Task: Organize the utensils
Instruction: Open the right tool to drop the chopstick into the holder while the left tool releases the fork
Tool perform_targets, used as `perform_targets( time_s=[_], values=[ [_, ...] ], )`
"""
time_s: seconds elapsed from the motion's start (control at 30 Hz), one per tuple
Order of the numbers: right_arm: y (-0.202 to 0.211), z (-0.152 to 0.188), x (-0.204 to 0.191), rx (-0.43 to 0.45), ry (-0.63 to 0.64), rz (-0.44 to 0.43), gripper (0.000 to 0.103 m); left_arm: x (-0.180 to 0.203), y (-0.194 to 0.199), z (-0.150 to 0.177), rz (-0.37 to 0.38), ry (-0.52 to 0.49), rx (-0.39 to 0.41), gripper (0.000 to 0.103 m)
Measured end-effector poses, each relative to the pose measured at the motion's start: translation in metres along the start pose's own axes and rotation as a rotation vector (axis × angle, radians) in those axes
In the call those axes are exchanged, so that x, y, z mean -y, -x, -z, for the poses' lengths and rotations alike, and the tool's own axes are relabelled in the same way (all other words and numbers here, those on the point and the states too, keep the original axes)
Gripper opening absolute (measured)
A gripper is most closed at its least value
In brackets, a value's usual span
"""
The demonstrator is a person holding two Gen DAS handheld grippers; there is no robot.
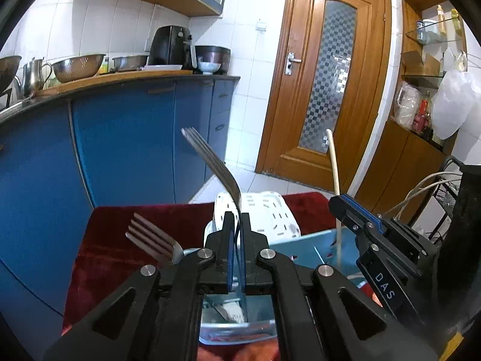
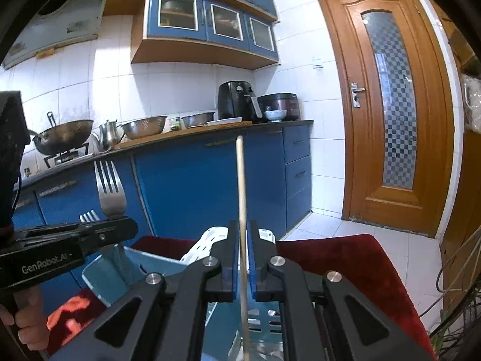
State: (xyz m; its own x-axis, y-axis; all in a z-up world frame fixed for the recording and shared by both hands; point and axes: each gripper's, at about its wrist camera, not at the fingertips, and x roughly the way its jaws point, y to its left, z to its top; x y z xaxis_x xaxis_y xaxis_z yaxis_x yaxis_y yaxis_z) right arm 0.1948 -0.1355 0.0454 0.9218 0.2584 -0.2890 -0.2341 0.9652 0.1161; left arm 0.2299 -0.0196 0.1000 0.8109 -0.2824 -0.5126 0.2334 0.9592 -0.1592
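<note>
My left gripper [image 1: 237, 219] is shut on the handle of a steel fork [image 1: 210, 156], whose tines point up and away over a blue see-through container [image 1: 303, 240]. A second fork [image 1: 153, 240] leans in that container to the left. In the right wrist view the left gripper [image 2: 120, 225] comes in from the left with its fork [image 2: 109, 192] upright. My right gripper [image 2: 242, 225] stands slightly open around a pale wooden chopstick [image 2: 240, 180]; thin gaps show at both pads. The chopstick runs down into the container [image 2: 105, 276]. The right gripper [image 1: 339, 207] and chopstick [image 1: 333, 162] also show in the left view.
A white slotted basket [image 1: 270, 210] stands behind the container on a dark red cloth [image 2: 345, 264]. Blue cabinets [image 1: 126, 138] with a worktop of bowls and pots lie beyond, a wooden door [image 2: 387, 105] to the right. A hand [image 2: 27, 328] holds the left gripper's handle.
</note>
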Motion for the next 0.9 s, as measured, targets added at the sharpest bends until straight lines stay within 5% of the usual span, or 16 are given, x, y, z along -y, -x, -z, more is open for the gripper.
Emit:
perform_targets(
  time_s=[0.1, 0.27, 0.9],
  values=[
    [0.002, 0.000, -0.001, 0.000, -0.002, -0.023, 0.028, 0.003, 0.003, 0.003, -0.003, 0.008, -0.008, 0.019],
    [0.006, -0.001, 0.001, -0.010, -0.025, -0.045, 0.029, 0.011, 0.014, 0.003, -0.017, -0.020, 0.003, 0.025],
    [0.072, -0.021, -0.011, -0.062, -0.068, -0.096, 0.030, 0.009, 0.077, 0.010, -0.005, -0.009, -0.038, 0.026]
  ],
)
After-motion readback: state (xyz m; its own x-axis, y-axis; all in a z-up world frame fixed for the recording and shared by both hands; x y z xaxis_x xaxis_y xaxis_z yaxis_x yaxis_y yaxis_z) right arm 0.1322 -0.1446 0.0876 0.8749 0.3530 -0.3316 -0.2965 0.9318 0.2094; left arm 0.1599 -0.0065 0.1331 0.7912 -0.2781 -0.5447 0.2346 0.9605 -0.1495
